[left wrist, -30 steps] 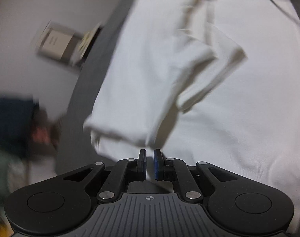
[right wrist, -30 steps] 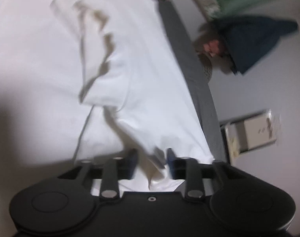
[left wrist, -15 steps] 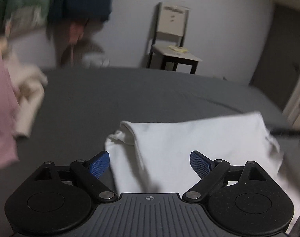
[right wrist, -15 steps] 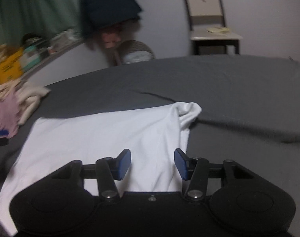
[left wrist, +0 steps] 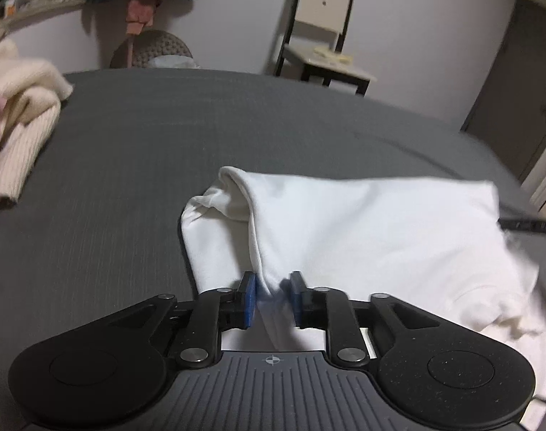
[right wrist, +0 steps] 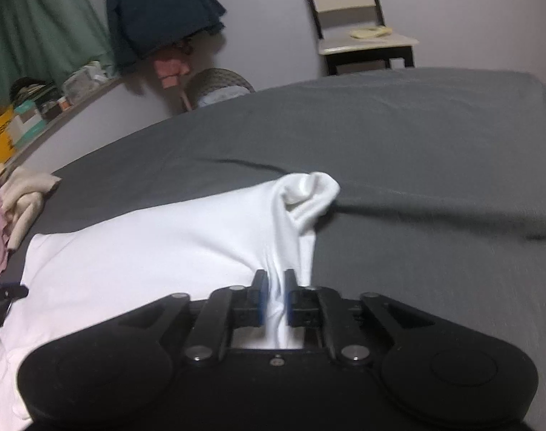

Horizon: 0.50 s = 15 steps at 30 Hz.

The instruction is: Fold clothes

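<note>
A white garment [left wrist: 362, 222] lies folded over on the grey bed [left wrist: 129, 179], its bunched left end rising in a small hump. My left gripper [left wrist: 273, 298] sits at the garment's near edge; its jaws are closing, and a gathered ridge of white fabric is pinched between the blue pads [left wrist: 249, 298]. In the right wrist view the same garment [right wrist: 165, 244] spreads to the left, with a rolled corner at its far right. My right gripper [right wrist: 274, 298] is also closing, its pads pressed on a narrow pleat of fabric.
A cream knit and a pink garment [left wrist: 25, 107] are heaped at the bed's left side. Beyond the bed stand a chair [left wrist: 323, 36] and a woven basket [left wrist: 150, 50]. A dark blue garment [right wrist: 158, 10] hangs on the wall beside a green curtain [right wrist: 32, 25].
Both views rolled from sideways over the spread garment to level. The left jaws opened wide, then narrowed onto the fabric edge. The right jaws narrowed from half open onto a pleat.
</note>
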Each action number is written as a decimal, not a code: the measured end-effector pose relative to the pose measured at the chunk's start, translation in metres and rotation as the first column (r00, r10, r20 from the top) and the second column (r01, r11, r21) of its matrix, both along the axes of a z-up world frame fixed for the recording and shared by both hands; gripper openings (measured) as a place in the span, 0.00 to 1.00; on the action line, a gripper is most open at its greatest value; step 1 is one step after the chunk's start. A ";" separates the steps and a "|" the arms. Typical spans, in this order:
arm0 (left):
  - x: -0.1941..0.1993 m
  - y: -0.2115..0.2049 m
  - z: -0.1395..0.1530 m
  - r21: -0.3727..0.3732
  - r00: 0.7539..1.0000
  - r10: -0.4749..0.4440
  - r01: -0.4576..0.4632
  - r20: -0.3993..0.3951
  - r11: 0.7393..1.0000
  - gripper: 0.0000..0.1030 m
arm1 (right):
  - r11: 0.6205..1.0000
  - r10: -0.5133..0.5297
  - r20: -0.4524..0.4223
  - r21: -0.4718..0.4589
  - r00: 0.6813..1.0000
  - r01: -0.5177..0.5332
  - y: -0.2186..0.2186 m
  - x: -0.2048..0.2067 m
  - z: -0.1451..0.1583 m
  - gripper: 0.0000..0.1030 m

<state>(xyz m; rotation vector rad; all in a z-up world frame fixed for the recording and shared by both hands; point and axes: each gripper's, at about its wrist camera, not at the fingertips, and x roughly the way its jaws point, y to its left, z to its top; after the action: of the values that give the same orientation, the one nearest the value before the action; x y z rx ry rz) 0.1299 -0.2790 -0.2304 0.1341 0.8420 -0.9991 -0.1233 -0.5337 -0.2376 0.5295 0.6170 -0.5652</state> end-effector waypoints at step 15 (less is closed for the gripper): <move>0.084 -0.024 -0.011 -0.086 0.994 0.072 -0.079 -0.084 0.993 0.93 | 0.982 0.043 0.140 0.178 0.989 -0.068 -0.080 0.005 0.005 0.65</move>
<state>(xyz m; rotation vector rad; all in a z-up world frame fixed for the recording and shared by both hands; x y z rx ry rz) 0.2142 -0.3025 -0.2414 -0.0145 0.8681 -0.9738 -0.1183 -0.6134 -0.2330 0.7156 0.5554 -0.4178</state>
